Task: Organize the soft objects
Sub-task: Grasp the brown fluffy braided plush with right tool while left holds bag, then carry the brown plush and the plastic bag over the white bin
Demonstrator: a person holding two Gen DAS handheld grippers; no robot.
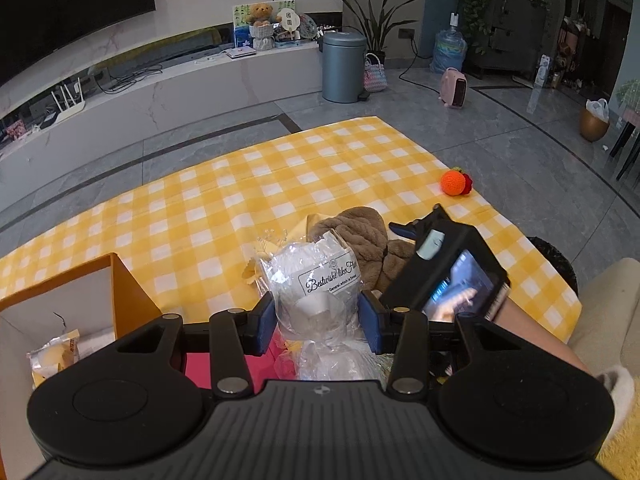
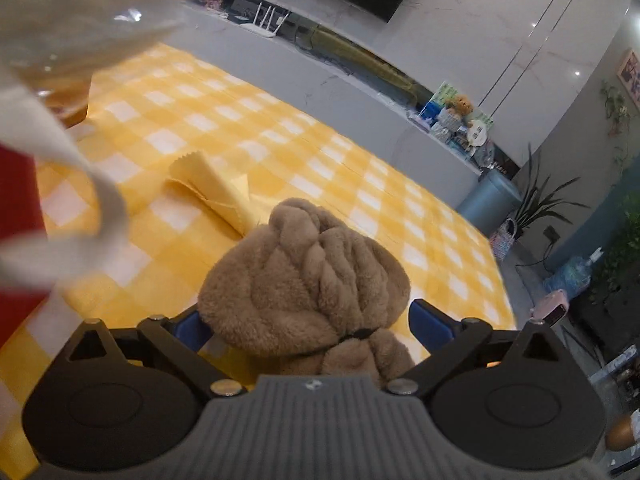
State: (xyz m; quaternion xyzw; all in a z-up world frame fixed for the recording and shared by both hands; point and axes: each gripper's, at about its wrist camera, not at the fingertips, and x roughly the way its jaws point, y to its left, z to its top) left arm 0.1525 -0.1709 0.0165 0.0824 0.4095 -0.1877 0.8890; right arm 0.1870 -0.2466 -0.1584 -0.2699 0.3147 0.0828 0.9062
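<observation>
My left gripper (image 1: 318, 320) is shut on a clear plastic-wrapped bouquet (image 1: 316, 284) with a white label, held above the yellow checked cloth (image 1: 224, 200). My right gripper (image 2: 312, 326) is open, its blue pads on either side of a brown plush toy (image 2: 304, 284) that lies on the cloth (image 2: 280, 148); whether the pads touch it is unclear. The plush (image 1: 360, 236) and the right gripper (image 1: 404, 230) also show in the left wrist view, just behind the bouquet. An orange crocheted ball (image 1: 454, 182) lies at the cloth's far right. The bouquet wrap (image 2: 60, 40) blurs the right view's left side.
An orange box (image 1: 120, 280) with a white inside stands at the left and holds a packaged yellow item (image 1: 54, 356). A folded yellow cloth (image 2: 212, 188) lies beyond the plush. A pink sheet (image 1: 232, 368) lies under the left gripper. A trash bin (image 1: 344, 66) stands on the floor beyond.
</observation>
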